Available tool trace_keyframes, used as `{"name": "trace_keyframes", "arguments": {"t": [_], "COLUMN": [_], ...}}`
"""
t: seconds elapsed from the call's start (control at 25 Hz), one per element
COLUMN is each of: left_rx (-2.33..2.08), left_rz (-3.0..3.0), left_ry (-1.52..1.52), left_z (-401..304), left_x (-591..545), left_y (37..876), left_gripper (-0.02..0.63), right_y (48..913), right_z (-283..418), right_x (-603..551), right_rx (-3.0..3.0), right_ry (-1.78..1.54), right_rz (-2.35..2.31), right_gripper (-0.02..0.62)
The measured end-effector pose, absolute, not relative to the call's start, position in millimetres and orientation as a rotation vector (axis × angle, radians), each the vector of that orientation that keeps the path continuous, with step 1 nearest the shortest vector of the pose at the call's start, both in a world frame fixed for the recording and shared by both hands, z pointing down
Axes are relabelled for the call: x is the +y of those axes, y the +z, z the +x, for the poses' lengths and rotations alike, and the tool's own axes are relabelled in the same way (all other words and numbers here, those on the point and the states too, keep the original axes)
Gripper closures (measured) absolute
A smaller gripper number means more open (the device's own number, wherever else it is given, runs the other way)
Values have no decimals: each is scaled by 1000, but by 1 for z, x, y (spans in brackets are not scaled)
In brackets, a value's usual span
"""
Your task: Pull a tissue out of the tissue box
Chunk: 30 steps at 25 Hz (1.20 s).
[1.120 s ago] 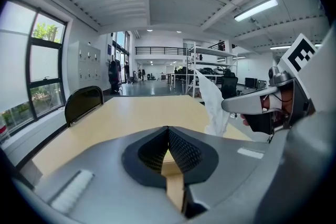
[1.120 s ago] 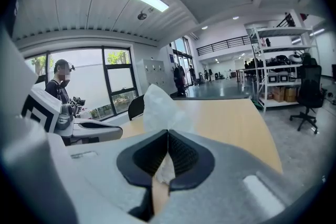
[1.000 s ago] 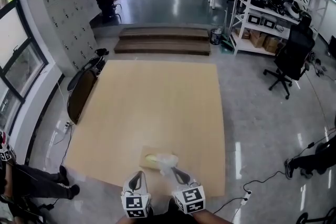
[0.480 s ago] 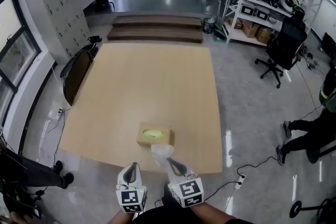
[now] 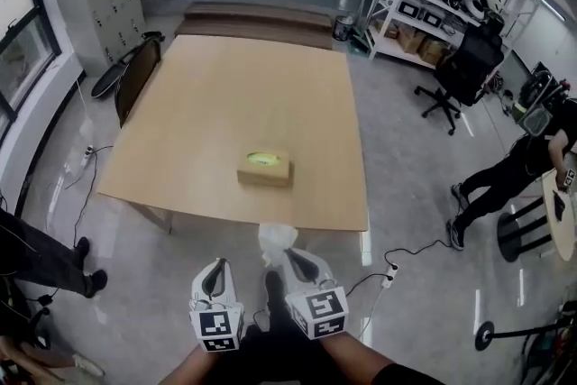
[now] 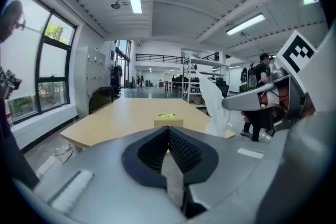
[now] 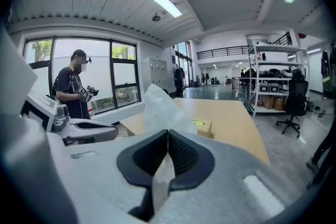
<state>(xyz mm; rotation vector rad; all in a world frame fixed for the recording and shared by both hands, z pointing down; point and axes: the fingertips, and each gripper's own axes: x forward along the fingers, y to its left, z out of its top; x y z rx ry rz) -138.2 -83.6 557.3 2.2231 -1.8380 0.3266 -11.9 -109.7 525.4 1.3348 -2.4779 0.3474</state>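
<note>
— While the right gripper [image 7: 167,134] has its jaws closed on the tissue [image 7: 163,110], whose loose bulk stands up just ahead of the tips, what could fail?
— Only a small part of the sheet appears to lie between the pads. A jerk, or any slackening of the jaws, would probably let it slip out and drop to the floor, since both grippers sit short of the table [image 5: 225,95] edge.
— And the box [image 5: 264,168]?
— On the table, well ahead of both pairs of jaws and apart from the tissue, so dragging it looks unlikely.
— And the left gripper [image 6: 168,129]?
— Jaws together, nothing between them. Lying just beside the right one, it could snag or tear the sheet if the two cross.
</note>
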Motion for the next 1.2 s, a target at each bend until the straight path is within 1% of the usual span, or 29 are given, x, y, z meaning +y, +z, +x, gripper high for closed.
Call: {"name": "trace_keyframes", "arguments": {"t": [0.24, 0.56, 0.72, 1.2], "left_rx": [-1801, -1841, -1886, -1944], "left_rz": [2224, 2294, 2288, 2249], "left_ry": [307, 273, 275, 255], "left_z": [-133, -108, -89, -3], "left_x": [-34, -9, 9, 87], "left_y": [560, 538, 535, 529], "left_gripper": [588, 588, 588, 588], "right_y": [520, 511, 514, 518], "right_z": [-11, 10, 33, 126], "right_x": [-58, -23, -2, 78], "right_rx": [-2444, -2443, -2463, -2524], "right_ry": [336, 309, 316, 311], "right_rz": [1322, 1334, 1327, 1345], "right_gripper": [598, 598, 598, 601]}}
